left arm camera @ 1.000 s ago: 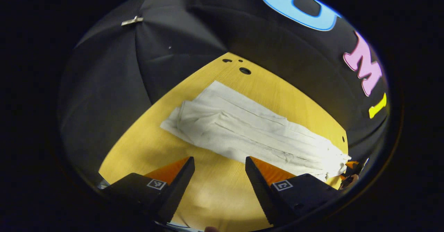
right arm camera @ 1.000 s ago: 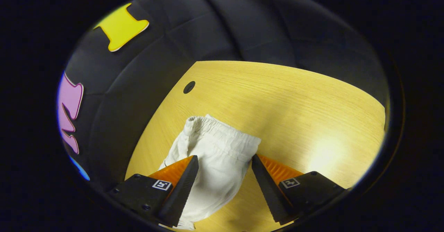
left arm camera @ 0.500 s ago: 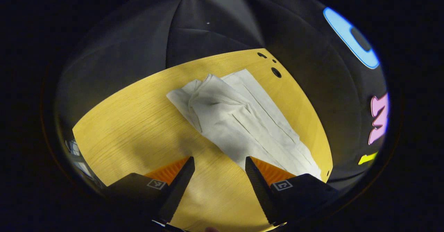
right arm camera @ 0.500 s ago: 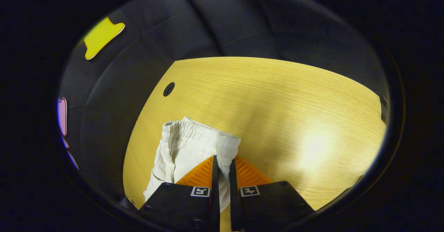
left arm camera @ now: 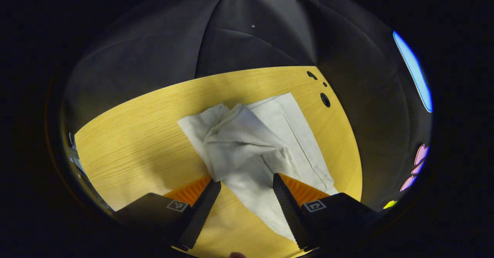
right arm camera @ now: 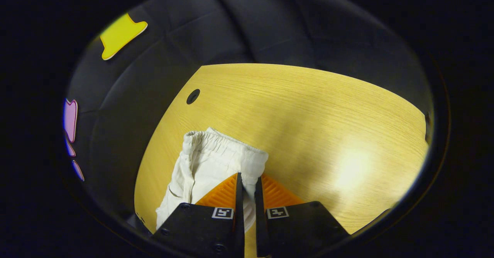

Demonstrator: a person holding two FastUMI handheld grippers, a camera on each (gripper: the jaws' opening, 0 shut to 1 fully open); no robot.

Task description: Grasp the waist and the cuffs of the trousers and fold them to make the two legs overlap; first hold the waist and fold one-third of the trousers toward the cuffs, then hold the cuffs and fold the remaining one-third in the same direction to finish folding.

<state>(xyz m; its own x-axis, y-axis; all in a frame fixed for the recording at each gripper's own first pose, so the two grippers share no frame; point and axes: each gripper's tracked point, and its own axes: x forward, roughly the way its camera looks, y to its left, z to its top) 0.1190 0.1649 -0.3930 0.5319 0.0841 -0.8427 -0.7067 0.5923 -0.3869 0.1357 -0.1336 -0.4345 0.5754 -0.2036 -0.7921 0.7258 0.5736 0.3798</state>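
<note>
Your right gripper [right arm camera: 247, 188] is clamped on the trousers' [left arm camera: 247, 142] waist [right arm camera: 225, 154], left gripper [left arm camera: 245, 186] gapes over a leg, so all folds remain.

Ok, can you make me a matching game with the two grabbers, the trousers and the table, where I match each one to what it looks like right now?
Things:
1. left gripper
2. right gripper
3. trousers
4. table

Descriptions:
A. yellow wood with dark round holes
B. pinched shut on the stretchy waist
C. white, lying rumpled on the table
D. open, with white cloth between its fingers

Pairs: 1-D, 2-B, 3-C, 4-A
</note>
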